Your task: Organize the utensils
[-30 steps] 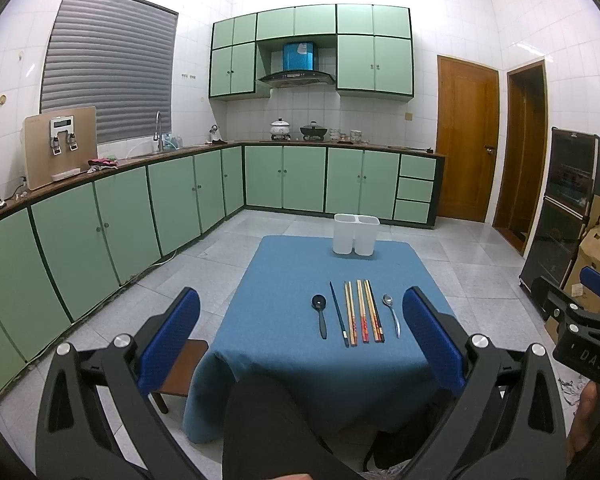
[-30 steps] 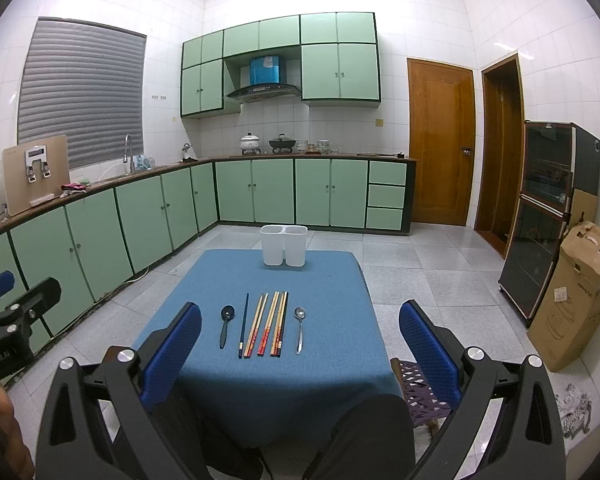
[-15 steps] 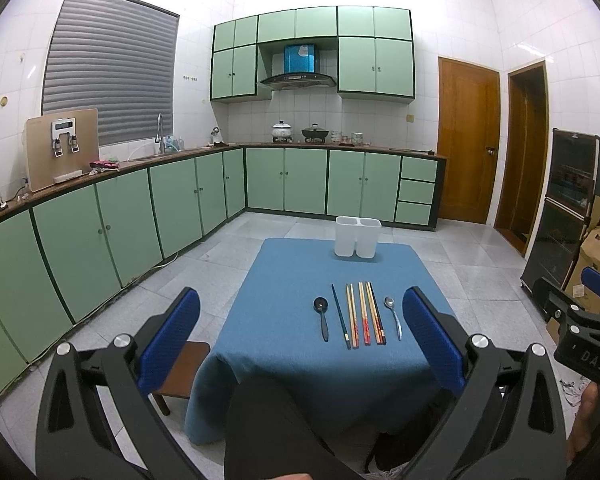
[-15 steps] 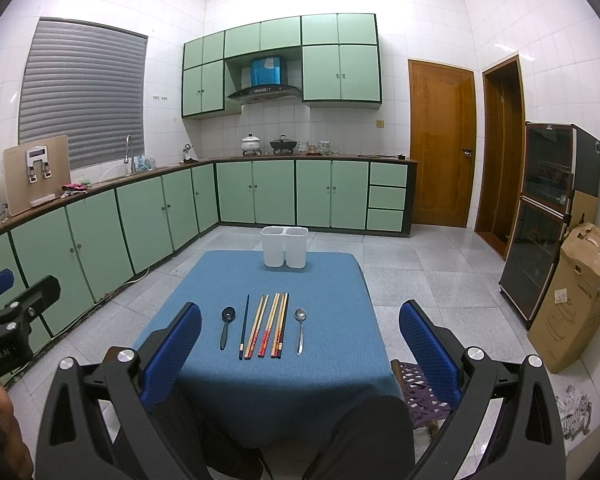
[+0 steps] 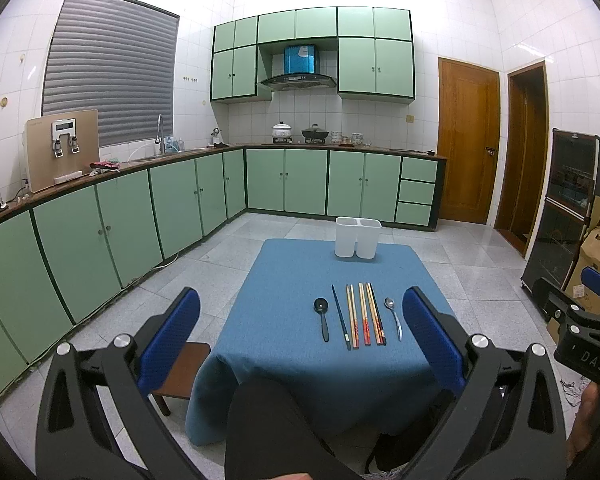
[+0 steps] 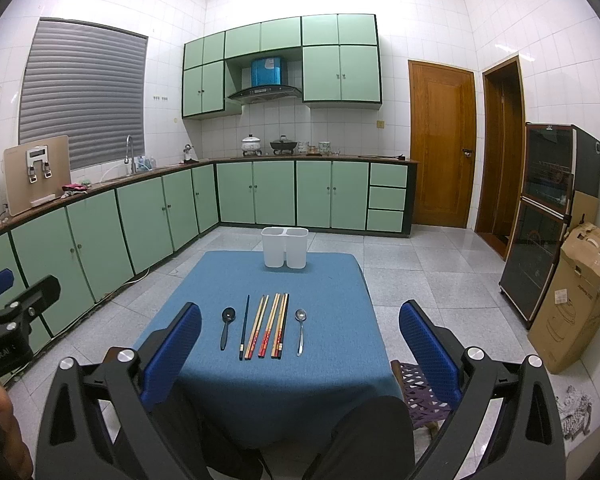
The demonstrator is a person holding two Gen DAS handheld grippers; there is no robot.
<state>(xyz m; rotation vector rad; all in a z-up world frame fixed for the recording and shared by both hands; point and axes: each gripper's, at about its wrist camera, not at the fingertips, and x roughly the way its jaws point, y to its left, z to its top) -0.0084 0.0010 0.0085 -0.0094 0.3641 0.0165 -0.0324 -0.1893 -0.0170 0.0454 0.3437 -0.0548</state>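
I see both my grippers, left (image 5: 300, 336) and right (image 6: 300, 344), gaping wide and empty, well short of the chopsticks (image 6: 266, 330)

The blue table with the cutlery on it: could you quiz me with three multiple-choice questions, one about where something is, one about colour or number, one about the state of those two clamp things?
1. Where does the white two-compartment plastic holder stand?
A. at the far edge of the blue-clothed table
B. on the floor
C. between the spoons

2. How many spoons lie in the row?
A. one
B. two
C. four

3. How do the left gripper and the right gripper stand?
A. both open and empty
B. both shut on chopsticks
C. one holds a spoon

Answers: 1 A, the holder sits beyond the utensils at the far end. 2 B, a black spoon and a silver metal spoon flank the chopsticks. 3 A, the blue pads are wide apart with nothing between them.
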